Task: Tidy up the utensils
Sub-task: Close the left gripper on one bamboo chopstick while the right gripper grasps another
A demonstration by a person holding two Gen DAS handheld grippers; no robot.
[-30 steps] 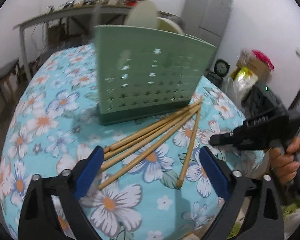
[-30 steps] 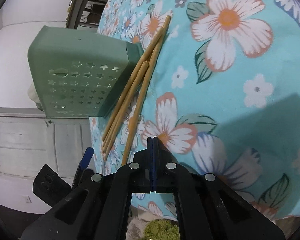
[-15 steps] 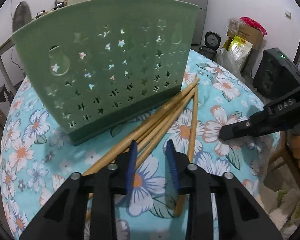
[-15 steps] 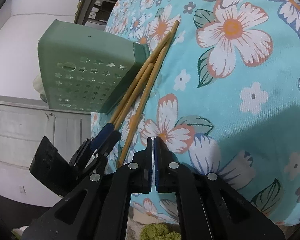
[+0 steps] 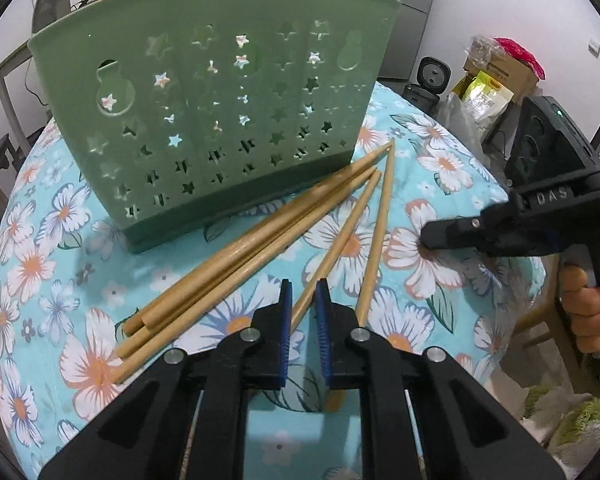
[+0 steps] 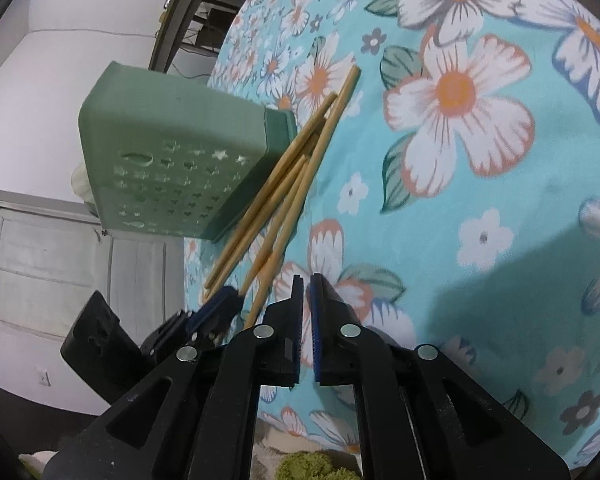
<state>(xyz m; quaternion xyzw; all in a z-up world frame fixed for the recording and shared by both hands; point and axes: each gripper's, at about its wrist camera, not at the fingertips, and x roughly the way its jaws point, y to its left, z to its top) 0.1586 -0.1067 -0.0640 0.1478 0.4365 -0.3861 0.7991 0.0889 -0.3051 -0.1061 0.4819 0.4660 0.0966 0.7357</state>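
Several wooden chopsticks (image 5: pixel 284 224) lie on the floral tablecloth (image 5: pixel 52 312) in front of a green perforated utensil holder (image 5: pixel 216 108). My left gripper (image 5: pixel 303 312) has its blue pads nearly closed around one chopstick (image 5: pixel 342 244), which runs between them. My right gripper (image 6: pixel 306 300) is almost shut with nothing between its pads, hovering over the cloth near the table edge; it also shows in the left wrist view (image 5: pixel 512 228). The holder (image 6: pixel 172 168), the chopsticks (image 6: pixel 296 184) and my left gripper (image 6: pixel 220 304) show in the right wrist view.
The round table's edge curves close on the right (image 5: pixel 540 264). Beyond it are boxes and bags (image 5: pixel 496 76), a grey cabinet (image 5: pixel 396 12) and a shelf table at the back left (image 5: pixel 4 72).
My left gripper came forward and down to the chopsticks and closed from wide open onto one chopstick. My right gripper opened a narrow gap and shifted slightly.
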